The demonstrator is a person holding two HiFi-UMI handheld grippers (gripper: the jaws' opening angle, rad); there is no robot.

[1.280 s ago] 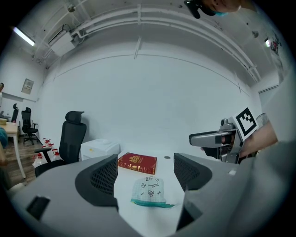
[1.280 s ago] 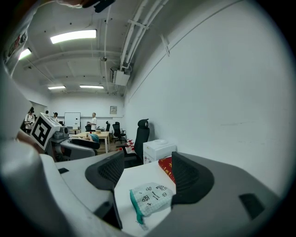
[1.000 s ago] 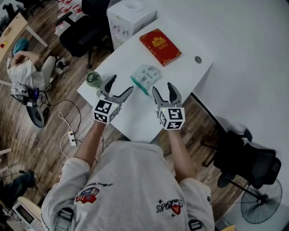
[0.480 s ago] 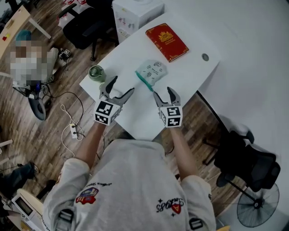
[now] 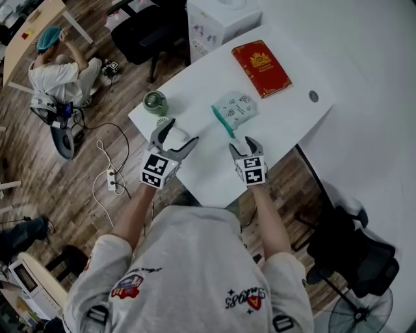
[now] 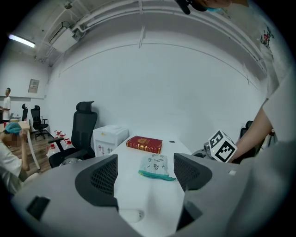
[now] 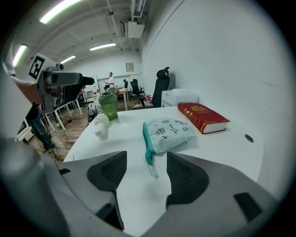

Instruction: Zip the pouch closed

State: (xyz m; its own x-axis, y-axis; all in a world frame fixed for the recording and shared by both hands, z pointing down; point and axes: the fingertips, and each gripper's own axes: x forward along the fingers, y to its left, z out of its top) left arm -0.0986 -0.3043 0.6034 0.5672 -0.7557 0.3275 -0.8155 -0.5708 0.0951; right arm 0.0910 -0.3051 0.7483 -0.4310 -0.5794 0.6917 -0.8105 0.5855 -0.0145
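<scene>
A pale pouch (image 5: 236, 108) with small prints and a teal zipper edge (image 5: 223, 121) lies flat on the white table (image 5: 286, 127). My right gripper (image 5: 242, 146) hovers just in front of the zipper's near end. Its jaws are closing a little but stand apart, with nothing pressed between them. In the right gripper view the pouch (image 7: 168, 131) lies just ahead and its zip pull (image 7: 151, 168) lies on the table between the jaw tips of the right gripper (image 7: 146, 177). My left gripper (image 5: 175, 133) is open to the pouch's left, above a small white object (image 5: 174, 138). The pouch (image 6: 157, 165) shows ahead.
A red book (image 5: 262, 60) lies beyond the pouch. A green cup (image 5: 155, 103) stands at the table's left corner, and a cable hole (image 5: 313, 96) sits at the right. A white box (image 5: 221, 19) stands behind the table. Black chairs and a seated person are around.
Both grippers have come down toward the table. The right one dropped more, tilted downward and now sits close to the zipper's near end. Its jaws narrowed slightly.
</scene>
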